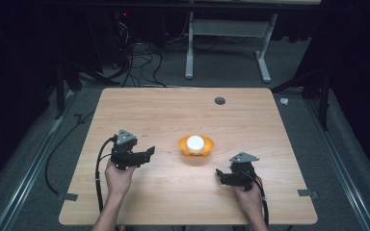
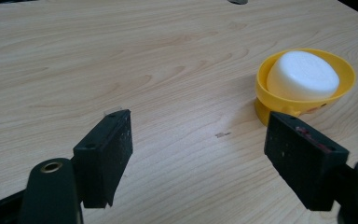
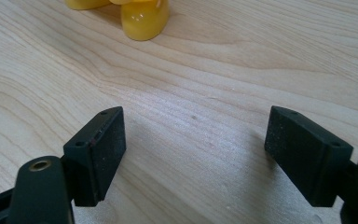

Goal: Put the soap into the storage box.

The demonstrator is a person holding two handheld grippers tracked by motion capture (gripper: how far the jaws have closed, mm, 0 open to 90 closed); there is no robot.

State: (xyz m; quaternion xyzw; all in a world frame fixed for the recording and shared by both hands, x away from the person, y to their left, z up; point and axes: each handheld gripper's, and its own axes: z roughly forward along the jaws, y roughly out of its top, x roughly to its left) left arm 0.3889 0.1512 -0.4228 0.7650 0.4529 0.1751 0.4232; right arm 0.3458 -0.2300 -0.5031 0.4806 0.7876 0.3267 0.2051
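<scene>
Left gripper (image 2: 198, 140) jaws wide apart, empty, low over the table (image 1: 149, 106). Right gripper (image 3: 193, 144) also spread wide, holding nothing. Between them, near table centre, a yellow bowl (image 1: 196, 146) holds a white round block (image 1: 195, 142), apart from both grippers.

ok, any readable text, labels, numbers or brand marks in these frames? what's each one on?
None readable.
Yellow bowl: no print shows.
White round block in it: plain.
Wooden table: bare grain, no label.
Left gripper and right gripper, both open: black pads unmarked.
</scene>
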